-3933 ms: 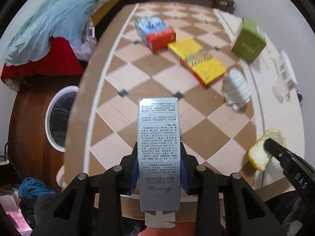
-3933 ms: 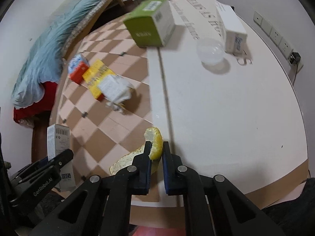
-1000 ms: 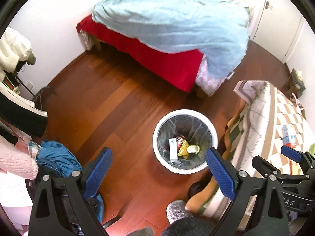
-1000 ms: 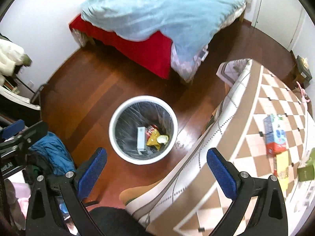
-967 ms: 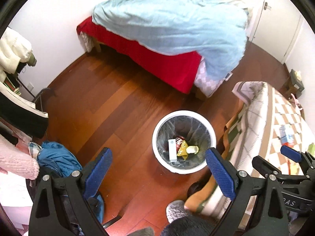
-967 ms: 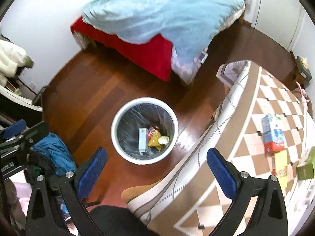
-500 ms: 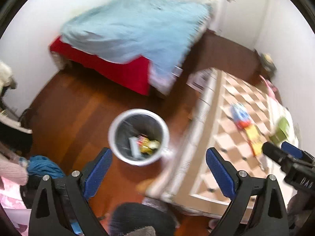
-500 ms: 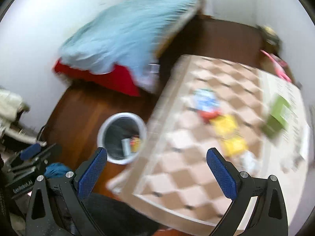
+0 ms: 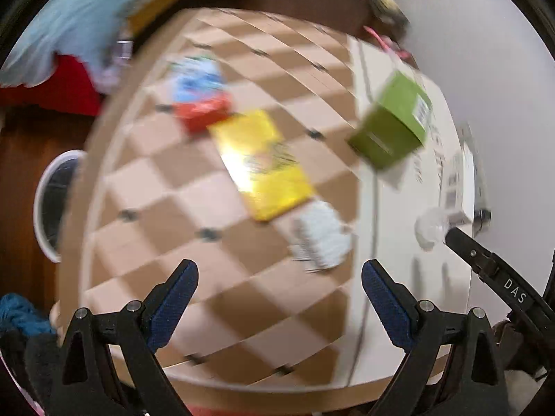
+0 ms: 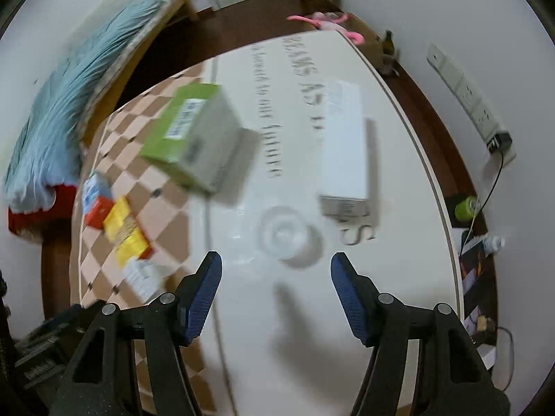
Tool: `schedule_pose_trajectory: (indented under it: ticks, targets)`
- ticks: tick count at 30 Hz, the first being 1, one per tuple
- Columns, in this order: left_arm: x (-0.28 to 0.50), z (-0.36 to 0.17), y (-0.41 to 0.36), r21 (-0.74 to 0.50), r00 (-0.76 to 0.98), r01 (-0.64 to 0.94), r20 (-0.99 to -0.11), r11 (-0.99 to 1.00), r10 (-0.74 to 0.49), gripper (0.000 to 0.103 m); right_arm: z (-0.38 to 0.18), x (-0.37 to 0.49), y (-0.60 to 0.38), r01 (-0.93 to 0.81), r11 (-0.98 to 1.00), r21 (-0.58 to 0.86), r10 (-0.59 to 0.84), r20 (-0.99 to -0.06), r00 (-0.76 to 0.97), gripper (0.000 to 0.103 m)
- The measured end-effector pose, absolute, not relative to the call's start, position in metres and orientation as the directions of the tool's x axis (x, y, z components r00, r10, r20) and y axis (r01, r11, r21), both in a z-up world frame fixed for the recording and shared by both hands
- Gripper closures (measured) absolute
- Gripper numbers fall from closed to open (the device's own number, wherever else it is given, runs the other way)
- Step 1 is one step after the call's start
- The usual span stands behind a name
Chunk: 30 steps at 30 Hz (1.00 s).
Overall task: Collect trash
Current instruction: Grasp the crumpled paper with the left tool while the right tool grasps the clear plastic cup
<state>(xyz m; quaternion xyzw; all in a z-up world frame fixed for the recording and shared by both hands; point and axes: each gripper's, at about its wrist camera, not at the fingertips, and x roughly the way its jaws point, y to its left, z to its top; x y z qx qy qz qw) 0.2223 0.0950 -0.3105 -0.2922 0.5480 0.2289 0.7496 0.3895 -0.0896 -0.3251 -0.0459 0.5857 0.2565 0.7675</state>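
Note:
Both grippers hang open and empty over the table. Ahead of my left gripper (image 9: pixel 279 282) lie a crumpled white wrapper (image 9: pixel 321 237), a yellow packet (image 9: pixel 263 166), a red and blue carton (image 9: pixel 201 98) and a green box (image 9: pixel 390 133). My right gripper (image 10: pixel 275 277) hovers just short of a clear plastic cup (image 10: pixel 288 235); a long white box (image 10: pixel 345 149) and the green box (image 10: pixel 190 137) lie beyond it. The white trash bin (image 9: pixel 52 204) stands on the floor left of the table, mostly hidden by the table's edge. Both views are motion-blurred.
The table (image 9: pixel 222 287) has a checkered cloth on the left and a white lettered surface (image 10: pixel 312 329) on the right. A bed with a blue blanket (image 10: pixel 69 97) lies at the far left. A power strip (image 10: pixel 464 93) is on the right wall.
Both grippers swung from above the bin on the floor back over the table. The carton and the peel they held earlier are gone from the jaws; both stay open.

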Motion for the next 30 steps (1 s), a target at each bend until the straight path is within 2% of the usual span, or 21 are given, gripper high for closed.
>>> schedule_pose_trajectory:
  ticks: [2,4,7,9,10,13,18,20,30]
  targets:
    - [0.240,-0.322,0.087,-0.175,0.273,-0.655,-0.962,0.736,0.015,0.023,-0.337,0.400,-0.096,-0.430,0.869,0.242,0.344,-0.922,0.176,0.036]
    - [0.254,-0.334,0.084,-0.154,0.247,-0.657,-0.969,0.738,0.018,0.025,-0.348,0.407,-0.096,-0.424,0.872,0.245,0.343,-0.923,0.172,0.036]
    - [0.263,-0.343,0.085,-0.125,0.225,-0.665,-0.974,0.737,0.038,0.049,-0.360,0.415,-0.095,-0.421,0.866,0.270,0.364,-0.917,0.161,0.036]
    - [0.268,-0.349,0.086,-0.111,0.212,-0.669,-0.976,0.735,0.046,0.057,-0.362,0.416,-0.093,-0.427,0.861,0.277,0.374,-0.913,0.163,0.036]
    - [0.271,-0.351,0.086,-0.106,0.211,-0.669,-0.976,0.735,0.051,0.066,-0.364,0.416,-0.090,-0.435,0.854,0.284,0.384,-0.910,0.159,0.036]
    - [0.272,-0.350,0.084,-0.091,0.214,-0.666,-0.974,0.741,0.072,0.068,-0.367,0.416,-0.082,-0.451,0.847,0.280,0.386,-0.908,0.161,0.038]
    - [0.270,-0.349,0.080,-0.053,0.213,-0.658,-0.970,0.751,0.117,0.070,-0.370,0.413,-0.068,-0.469,0.836,0.284,0.394,-0.906,0.154,0.052]
    - [0.267,-0.347,0.078,-0.036,0.209,-0.656,-0.968,0.754,0.136,0.070,-0.372,0.411,-0.064,-0.478,0.834,0.277,0.388,-0.909,0.152,0.071]
    - [0.248,-0.320,0.069,-0.004,0.254,-0.635,-0.946,0.772,0.203,0.070,-0.356,0.389,-0.063,-0.539,0.799,0.267,0.408,-0.899,0.158,0.075]
